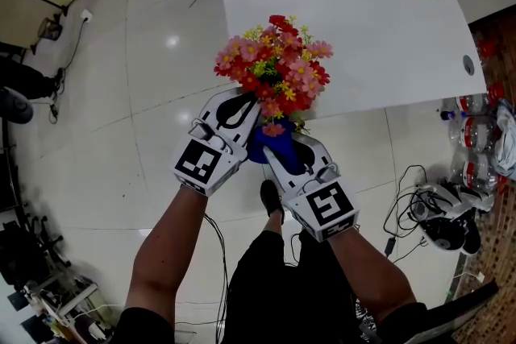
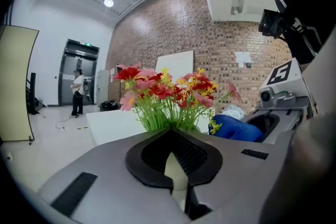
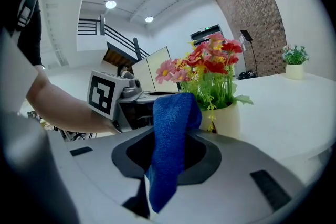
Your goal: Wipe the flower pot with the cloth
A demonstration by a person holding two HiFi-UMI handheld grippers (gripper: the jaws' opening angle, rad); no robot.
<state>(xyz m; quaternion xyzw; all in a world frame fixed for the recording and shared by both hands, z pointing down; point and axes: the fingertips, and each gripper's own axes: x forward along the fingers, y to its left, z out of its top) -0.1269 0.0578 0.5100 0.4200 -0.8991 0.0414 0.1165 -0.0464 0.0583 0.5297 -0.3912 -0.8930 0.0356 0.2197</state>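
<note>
Pinching the cream flower pot (image 2: 175, 169) at its wall, my left claw (image 1: 246, 110) is shut on it by the table (image 1: 363, 12) edge. I judge it rigid, smooth and top-heavy under the flowers (image 1: 274, 64), so grip low. My right claw (image 1: 290, 153) clamps the limp blue cloth (image 3: 170, 139) beside the pot.

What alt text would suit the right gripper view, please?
The right gripper is shut on a fluffy blue cloth, next to a cream flower pot of red, pink and yellow flowers. The left gripper is behind, a white table to the right.
</note>
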